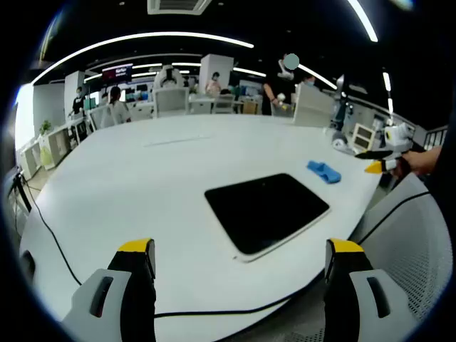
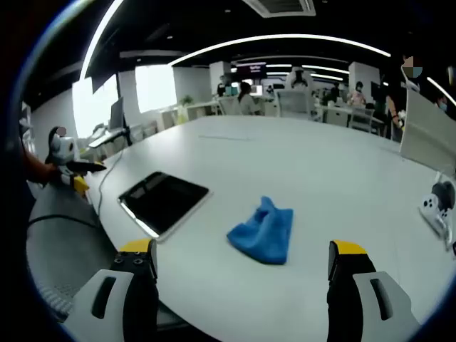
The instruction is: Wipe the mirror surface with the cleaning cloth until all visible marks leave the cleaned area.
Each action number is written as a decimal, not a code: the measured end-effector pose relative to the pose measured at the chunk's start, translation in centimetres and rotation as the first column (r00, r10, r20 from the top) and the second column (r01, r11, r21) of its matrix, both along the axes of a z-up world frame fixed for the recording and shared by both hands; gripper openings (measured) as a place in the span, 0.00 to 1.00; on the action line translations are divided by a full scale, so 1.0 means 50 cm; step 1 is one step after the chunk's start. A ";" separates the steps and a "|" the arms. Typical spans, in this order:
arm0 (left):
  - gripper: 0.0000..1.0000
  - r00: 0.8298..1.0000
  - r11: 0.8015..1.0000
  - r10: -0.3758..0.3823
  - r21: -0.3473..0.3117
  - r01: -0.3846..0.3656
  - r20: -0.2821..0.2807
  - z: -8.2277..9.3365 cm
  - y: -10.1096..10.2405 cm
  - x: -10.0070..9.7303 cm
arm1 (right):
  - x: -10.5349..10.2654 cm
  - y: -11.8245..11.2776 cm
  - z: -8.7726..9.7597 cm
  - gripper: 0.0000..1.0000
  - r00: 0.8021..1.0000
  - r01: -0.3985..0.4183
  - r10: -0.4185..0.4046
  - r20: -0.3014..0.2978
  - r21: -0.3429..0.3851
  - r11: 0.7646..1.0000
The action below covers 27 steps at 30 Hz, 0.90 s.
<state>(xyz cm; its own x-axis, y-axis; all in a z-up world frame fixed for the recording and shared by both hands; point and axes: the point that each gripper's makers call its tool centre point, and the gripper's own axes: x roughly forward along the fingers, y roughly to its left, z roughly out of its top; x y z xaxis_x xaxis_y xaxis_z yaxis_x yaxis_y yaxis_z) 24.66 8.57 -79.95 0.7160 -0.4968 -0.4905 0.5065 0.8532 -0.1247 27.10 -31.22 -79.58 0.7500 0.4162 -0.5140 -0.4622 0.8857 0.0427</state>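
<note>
Right gripper view: blue cleaning cloth (image 2: 263, 233) seen crumpled on white table (image 2: 313, 171), beside dark mirror (image 2: 162, 201) | right gripper (image 2: 242, 267) jaws apart, nothing held | left gripper (image 1: 242, 265) jaws apart too | step: nothing wiped yet, cloth pickup probably needed next

We're in a big open-plan office here. Long curved light strips (image 1: 142, 37) run across a dark ceiling, with an air-conditioning vent (image 1: 178, 6) overhead. Beyond our wide white bench (image 2: 299, 164) we see rows of desks (image 1: 192, 103) with white chairs (image 1: 171, 100), people seated and standing at them, a wall screen (image 1: 117, 71), and a bright window (image 2: 155, 85).
</note>
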 end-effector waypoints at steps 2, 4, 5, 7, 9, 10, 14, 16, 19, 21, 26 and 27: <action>1.00 1.000 1.000 0.000 -0.001 0.000 -0.001 0.000 0.000 0.000 | -0.003 0.003 -0.002 1.00 1.000 0.000 0.000 -0.017 0.008 1.000; 1.00 1.000 1.000 -0.001 0.001 0.001 -0.003 0.000 0.000 -0.001 | -0.004 0.004 -0.005 1.00 1.000 0.005 -0.004 -0.028 0.022 1.000; 1.00 1.000 1.000 -0.002 0.001 0.002 -0.003 0.000 0.000 -0.001 | -0.003 0.004 -0.004 1.00 1.000 0.004 -0.003 -0.024 0.024 1.000; 1.00 1.000 1.000 -0.001 0.000 0.001 -0.002 0.000 0.001 -0.001 | -0.004 0.006 -0.004 1.00 1.000 0.003 -0.002 -0.026 0.029 1.000; 1.00 1.000 1.000 0.000 0.000 0.000 -0.003 0.000 0.002 -0.001 | -0.006 0.006 -0.006 1.00 1.000 0.003 -0.002 -0.030 0.026 1.000; 1.00 1.000 1.000 0.000 -0.001 0.000 -0.003 0.000 0.002 -0.001 | -0.006 0.006 -0.007 1.00 0.999 0.003 -0.002 -0.032 0.026 1.000; 1.00 1.000 1.000 0.002 -0.002 -0.002 -0.004 0.000 0.002 -0.001 | -0.007 0.006 -0.007 1.00 0.999 0.008 -0.007 -0.036 0.028 1.000; 1.00 1.000 1.000 0.002 -0.002 -0.002 -0.006 -0.001 0.002 -0.001 | -0.006 0.005 -0.007 1.00 0.999 0.015 -0.014 -0.040 0.032 0.999; 1.00 1.000 1.000 0.002 -0.002 -0.002 -0.007 -0.001 0.002 -0.001 | -0.005 0.002 -0.009 0.99 0.999 0.019 -0.018 -0.048 0.024 1.000; 1.00 1.000 1.000 0.001 -0.002 -0.001 -0.009 -0.002 0.002 -0.001 | -0.006 0.003 -0.009 1.00 0.999 0.019 -0.018 -0.051 0.027 0.999; 1.00 1.000 1.000 -0.003 -0.002 0.003 -0.012 -0.003 0.000 -0.002 | -0.005 0.002 -0.009 0.99 0.997 0.028 -0.026 -0.069 0.028 0.999; 1.00 1.000 1.000 -0.004 -0.002 0.004 -0.012 -0.003 0.000 -0.002 | -0.006 0.002 -0.008 0.99 0.997 0.028 -0.025 -0.075 0.029 0.999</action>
<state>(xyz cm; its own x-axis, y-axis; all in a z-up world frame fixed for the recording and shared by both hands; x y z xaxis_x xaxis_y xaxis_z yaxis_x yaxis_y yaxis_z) 24.58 8.55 -80.11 0.7081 -0.5006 -0.4979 0.5083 0.8509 -0.1325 26.82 -31.11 -79.99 0.7211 0.4125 -0.5566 -0.4331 0.8955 0.1026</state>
